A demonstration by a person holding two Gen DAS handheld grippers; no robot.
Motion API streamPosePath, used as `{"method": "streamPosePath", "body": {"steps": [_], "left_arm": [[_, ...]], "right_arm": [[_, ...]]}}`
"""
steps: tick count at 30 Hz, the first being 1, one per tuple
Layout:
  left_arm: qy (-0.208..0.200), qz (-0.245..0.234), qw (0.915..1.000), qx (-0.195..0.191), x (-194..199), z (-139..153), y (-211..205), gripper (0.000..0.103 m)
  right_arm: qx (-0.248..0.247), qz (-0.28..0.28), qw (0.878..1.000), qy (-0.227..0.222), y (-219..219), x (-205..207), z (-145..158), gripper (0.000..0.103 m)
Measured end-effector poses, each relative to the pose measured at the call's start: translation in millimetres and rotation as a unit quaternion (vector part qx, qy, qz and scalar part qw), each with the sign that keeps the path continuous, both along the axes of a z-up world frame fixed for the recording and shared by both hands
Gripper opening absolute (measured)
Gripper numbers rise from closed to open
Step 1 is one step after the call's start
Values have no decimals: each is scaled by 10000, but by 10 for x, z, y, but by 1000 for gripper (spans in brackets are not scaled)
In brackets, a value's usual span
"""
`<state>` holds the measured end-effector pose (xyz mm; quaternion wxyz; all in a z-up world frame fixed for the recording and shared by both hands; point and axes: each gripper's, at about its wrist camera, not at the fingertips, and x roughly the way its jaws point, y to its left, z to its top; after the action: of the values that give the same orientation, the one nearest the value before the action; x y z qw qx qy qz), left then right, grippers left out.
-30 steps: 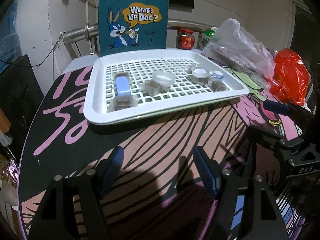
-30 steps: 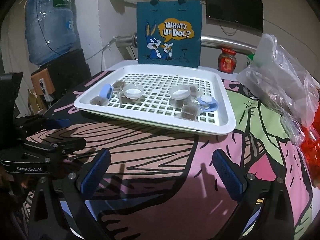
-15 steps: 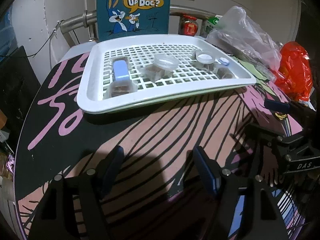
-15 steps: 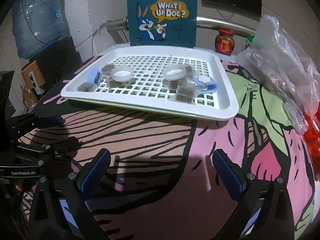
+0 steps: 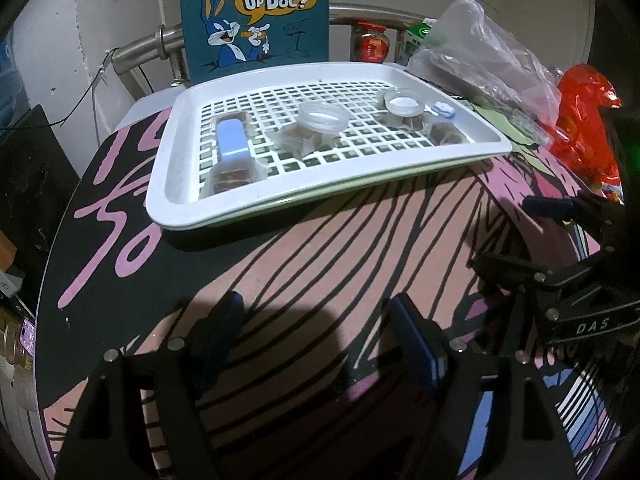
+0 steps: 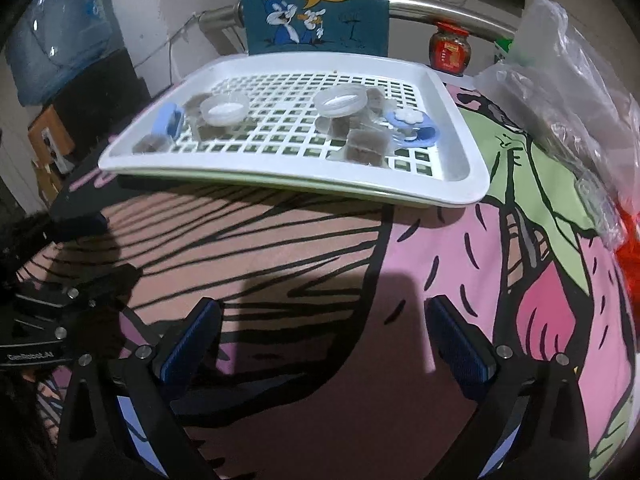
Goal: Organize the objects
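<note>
A: Surroundings? Obstructions?
B: White lattice tray (image 5: 168, 168) at 12 o'clock from both claws, on a cartoon-print tablecloth (image 6: 304, 264). Blue cartoon bag (image 6: 316, 4) stands upright at the tray's far edge. Red-lidded jar (image 6: 449, 50) at 1 o'clock, clear plastic bag (image 6: 560, 92) and red plastic bag (image 5: 584, 120) at 2 o'clock. Bare cloth between claws and tray; nothing in the way.

A: Counts in the tray?
B: Two round clear lids (image 6: 224, 109), one blue case (image 5: 232, 138), one blue flower clip (image 6: 414, 126), several small clear tubs with brown contents (image 6: 366, 146); exact tub count unclear.

A: Orientation of the blue case?
B: Left view: long axis runs 12 to 6, at the tray's 9 o'clock side.

A: Claws?
B: Left gripper (image 5: 316, 336) jaws opening, nothing between. Right gripper (image 6: 320, 338) jaws wide apart, empty. Both point down over the cloth.
</note>
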<state>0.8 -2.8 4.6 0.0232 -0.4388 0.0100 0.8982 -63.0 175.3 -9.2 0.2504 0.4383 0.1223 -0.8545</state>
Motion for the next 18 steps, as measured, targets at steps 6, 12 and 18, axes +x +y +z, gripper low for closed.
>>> {"method": "streamPosePath", "body": {"steps": [6, 12, 18], "left_arm": [[-12, -28, 10000, -22, 3, -9, 10, 80], [-107, -73, 9999, -49, -2, -32, 17, 96], [-133, -60, 9999, -59, 10, -36, 13, 100]], "right_arm": [[-17, 11, 10000, -14, 16, 10, 0, 103], [-13, 36, 10000, -15, 17, 23, -5, 103], [-5, 65, 10000, -16, 9, 45, -8, 103]]}}
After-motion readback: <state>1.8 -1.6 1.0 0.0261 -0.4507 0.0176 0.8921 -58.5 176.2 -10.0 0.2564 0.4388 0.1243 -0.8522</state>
